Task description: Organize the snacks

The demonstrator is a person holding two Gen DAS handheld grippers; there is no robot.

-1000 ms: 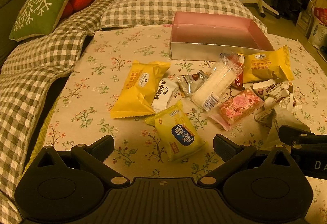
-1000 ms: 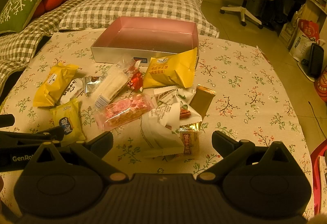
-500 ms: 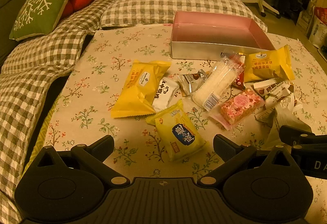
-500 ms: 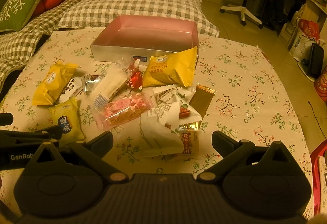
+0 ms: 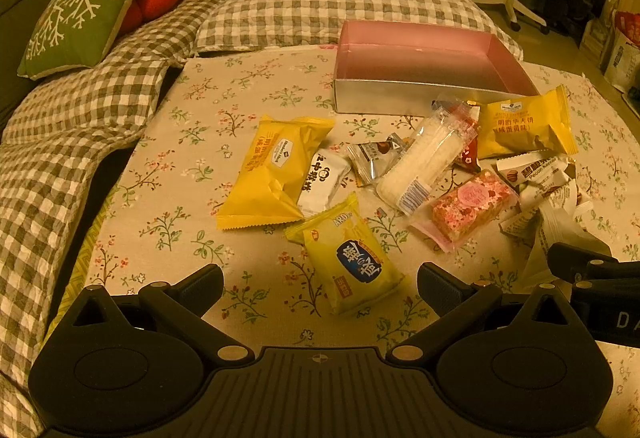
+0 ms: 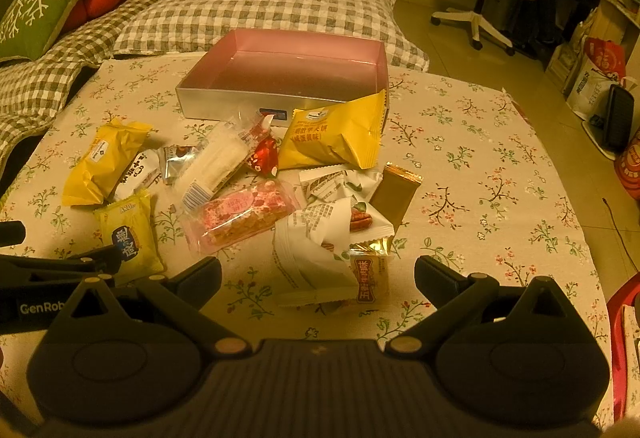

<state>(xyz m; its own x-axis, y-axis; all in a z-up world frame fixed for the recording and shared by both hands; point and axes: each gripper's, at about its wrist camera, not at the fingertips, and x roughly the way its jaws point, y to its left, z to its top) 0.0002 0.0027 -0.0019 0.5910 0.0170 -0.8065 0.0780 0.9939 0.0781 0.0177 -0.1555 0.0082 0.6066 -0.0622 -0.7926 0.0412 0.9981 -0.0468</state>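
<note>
Risk of snagging overlapped wrappers, left gripper (image 5: pixel 320 280) and right gripper (image 6: pixel 318 272) both spread wide, empty, over snack pile (image 6: pixel 256 178).

left gripper (image 5: pixel 320 278) crept a hair closer to the yellow ARO packet (image 5: pixel 348 254), right gripper (image 6: pixel 318 272) nudged slightly forward toward the white wrappers (image 6: pixel 320 242)
</note>
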